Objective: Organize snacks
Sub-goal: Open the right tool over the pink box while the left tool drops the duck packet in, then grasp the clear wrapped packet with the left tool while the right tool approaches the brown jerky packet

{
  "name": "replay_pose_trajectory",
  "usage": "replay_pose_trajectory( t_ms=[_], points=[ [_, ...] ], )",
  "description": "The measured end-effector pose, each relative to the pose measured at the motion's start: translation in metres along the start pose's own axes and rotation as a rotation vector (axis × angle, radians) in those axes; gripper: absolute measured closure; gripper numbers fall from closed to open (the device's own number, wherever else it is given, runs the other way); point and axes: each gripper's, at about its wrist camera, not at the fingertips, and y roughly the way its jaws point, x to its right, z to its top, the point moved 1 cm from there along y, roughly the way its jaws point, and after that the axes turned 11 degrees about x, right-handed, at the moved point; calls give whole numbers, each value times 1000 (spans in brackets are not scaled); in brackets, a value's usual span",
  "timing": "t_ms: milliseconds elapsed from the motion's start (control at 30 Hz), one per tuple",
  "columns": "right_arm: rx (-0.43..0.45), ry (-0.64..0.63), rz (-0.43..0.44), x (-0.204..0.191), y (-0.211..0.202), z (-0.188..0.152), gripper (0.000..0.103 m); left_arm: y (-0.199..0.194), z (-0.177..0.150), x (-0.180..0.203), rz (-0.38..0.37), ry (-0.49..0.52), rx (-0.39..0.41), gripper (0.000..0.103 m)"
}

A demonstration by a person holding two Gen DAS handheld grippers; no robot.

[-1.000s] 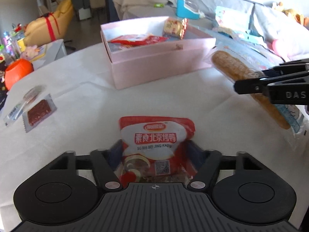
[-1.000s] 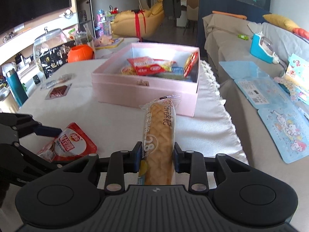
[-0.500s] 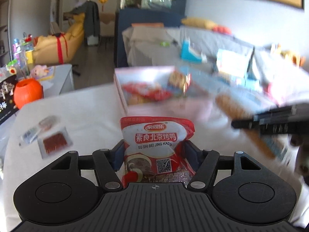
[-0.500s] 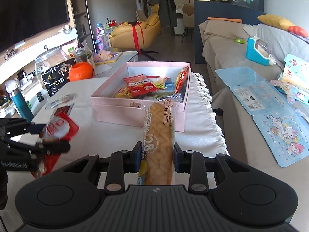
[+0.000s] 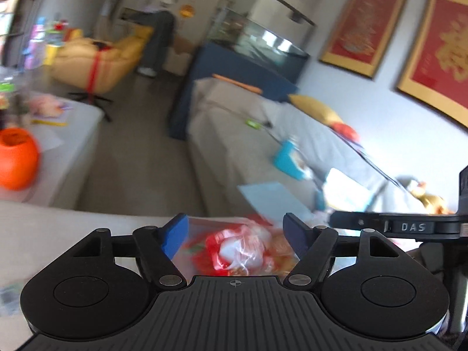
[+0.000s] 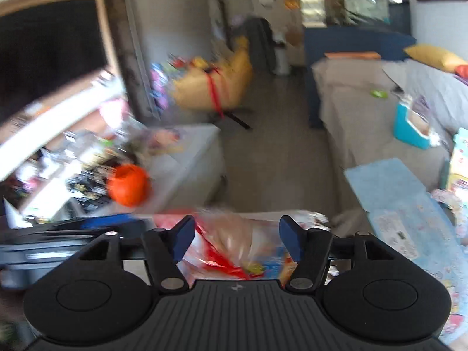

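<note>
Left wrist view: the left hand-held gripper has its blue-padded fingers spread and its jaws are opening. A red-and-white snack packet, heavily blurred, shows in the gap between them; neither pad presses on it. Whether it lies in a box or is in the air cannot be told from the blur. The white worktop fills the lower left. An orange pumpkin-shaped container stands at the left edge. A grey sofa with a yellow cushion runs along the wall, under two red framed pictures.

Right wrist view: the right hand-held gripper also has its jaws opening, the fingers well apart. A clear-wrapped bread packet, blurred, sits in the gap, clear of both pads, above a jumble of red, yellow and blue snack wrappers. The dark fingers of the left hand-held gripper enter from the left edge, level with the right one's fingertips. The orange container appears beyond on the left, near a yellow armchair tied with a red ribbon. Blue printed sheets lie on the sofa to the right.
</note>
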Motion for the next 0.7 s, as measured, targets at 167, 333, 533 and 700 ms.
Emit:
replay_pose_trajectory(
  t_ms=[167,333,533,700],
  points=[
    [-52,46,11,10,34,-25,40,-16,-17,-75,170,15,-34,27],
    [-133,10,32,-1,46,-63,41,-12,-32,-140,366,77,-56,27],
    [-148,-84,130,-41,23,-91,41,-10,-60,-191,425,17,-147,31],
    [-176,-159,218,-78,12,-121,41,-28,-81,-159,334,95,-192,38]
  ],
)
